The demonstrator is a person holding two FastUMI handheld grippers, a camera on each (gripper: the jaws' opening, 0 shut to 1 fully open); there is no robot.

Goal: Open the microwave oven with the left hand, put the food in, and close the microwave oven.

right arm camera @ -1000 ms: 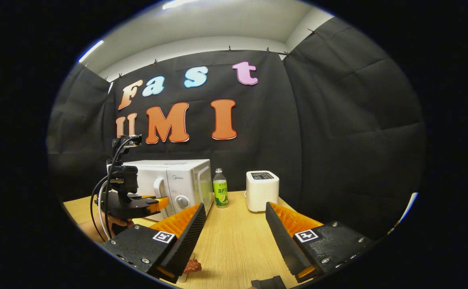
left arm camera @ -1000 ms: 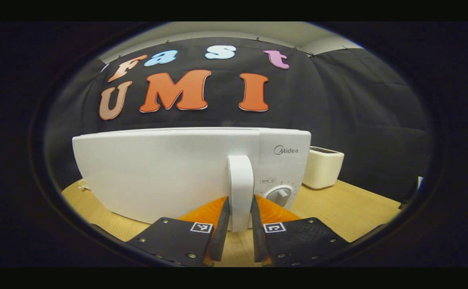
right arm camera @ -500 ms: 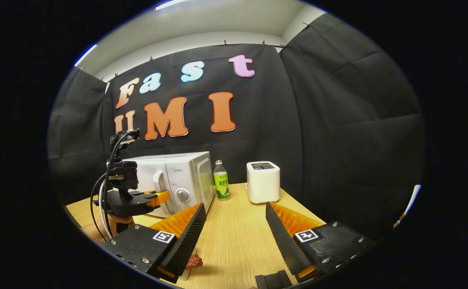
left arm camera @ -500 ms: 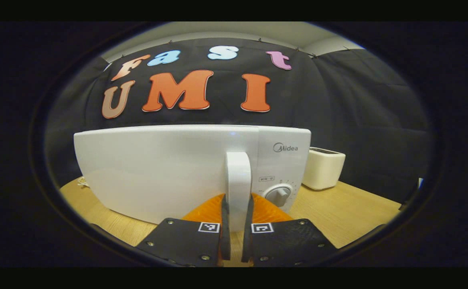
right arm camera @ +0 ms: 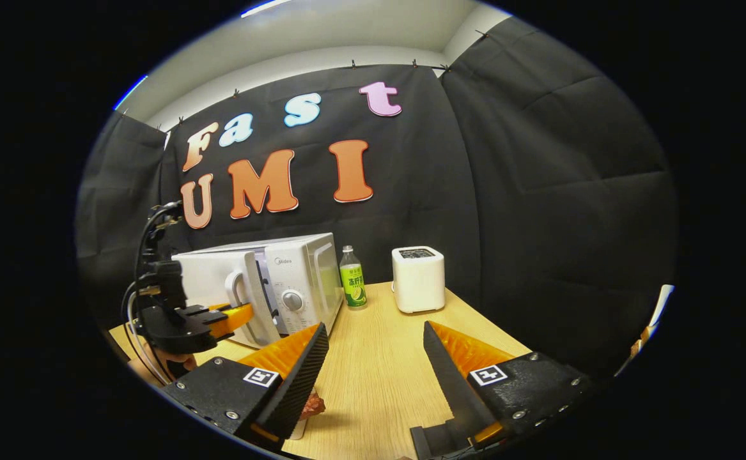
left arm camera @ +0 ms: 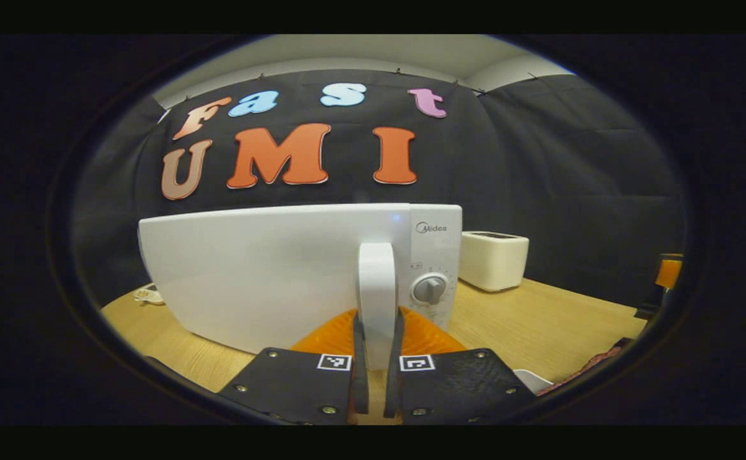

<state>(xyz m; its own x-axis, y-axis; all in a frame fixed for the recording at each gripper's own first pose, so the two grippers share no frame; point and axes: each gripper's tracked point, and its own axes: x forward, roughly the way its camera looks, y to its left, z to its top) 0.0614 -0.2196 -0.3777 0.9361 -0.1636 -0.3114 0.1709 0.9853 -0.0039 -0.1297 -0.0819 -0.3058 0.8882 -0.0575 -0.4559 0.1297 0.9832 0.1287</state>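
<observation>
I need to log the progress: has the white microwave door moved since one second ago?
Yes. In the right gripper view the white microwave door has swung outward from the white microwave body, toward the left gripper, whose fingers clamp the door handle.

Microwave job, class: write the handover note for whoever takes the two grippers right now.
Left gripper: shut on the door handle of the microwave; the door is swung partly open, seen in the right gripper view.
Right gripper: open, holding nothing, above the table.
Food: a reddish piece on the table, by the right gripper's left finger.
Done: handle gripped, door started.
Left: open the door fully, pick up the food, put it inside, close the door.
</observation>
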